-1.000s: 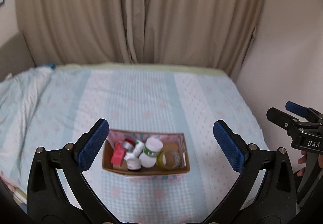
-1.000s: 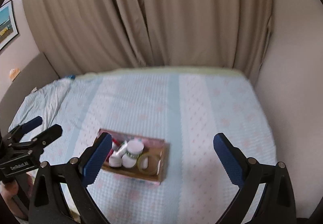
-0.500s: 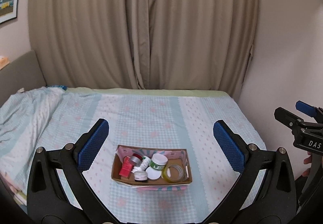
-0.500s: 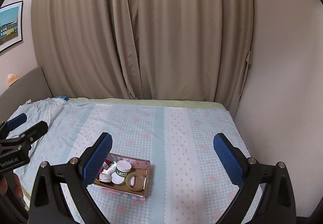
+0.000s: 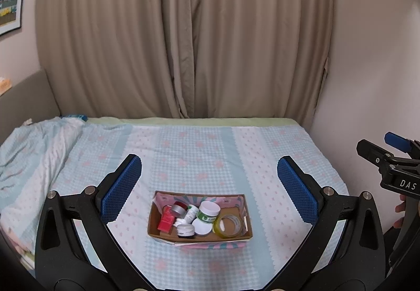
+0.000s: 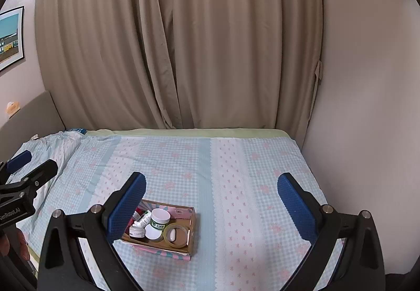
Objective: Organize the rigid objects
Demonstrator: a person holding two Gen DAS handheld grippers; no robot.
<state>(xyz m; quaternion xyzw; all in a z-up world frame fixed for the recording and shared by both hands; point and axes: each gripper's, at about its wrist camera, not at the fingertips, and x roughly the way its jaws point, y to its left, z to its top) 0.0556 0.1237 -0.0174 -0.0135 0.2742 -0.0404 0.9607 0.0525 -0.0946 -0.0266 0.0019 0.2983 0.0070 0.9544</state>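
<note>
Left wrist view: both my grippers hover above the bed, jaws spread wide, nothing in them.

My left gripper [image 5: 209,187] frames the cardboard box [image 5: 200,236] sitting on the blue checked bedspread [image 5: 183,154], well apart from either blue pad. Inside the box lie a white jar with a green label [image 5: 208,212], a roll of clear tape [image 5: 227,225] at its right end, a red packet [image 5: 166,220] at its left end, a silver-capped tin [image 5: 178,209] and a small dark-lidded jar [image 5: 185,230], all crowded together. From my right gripper [image 6: 211,197] the box sits low and left, partly hidden behind the left finger [image 6: 127,208]. Beige curtains [image 6: 178,41] hang behind the bed.
</note>
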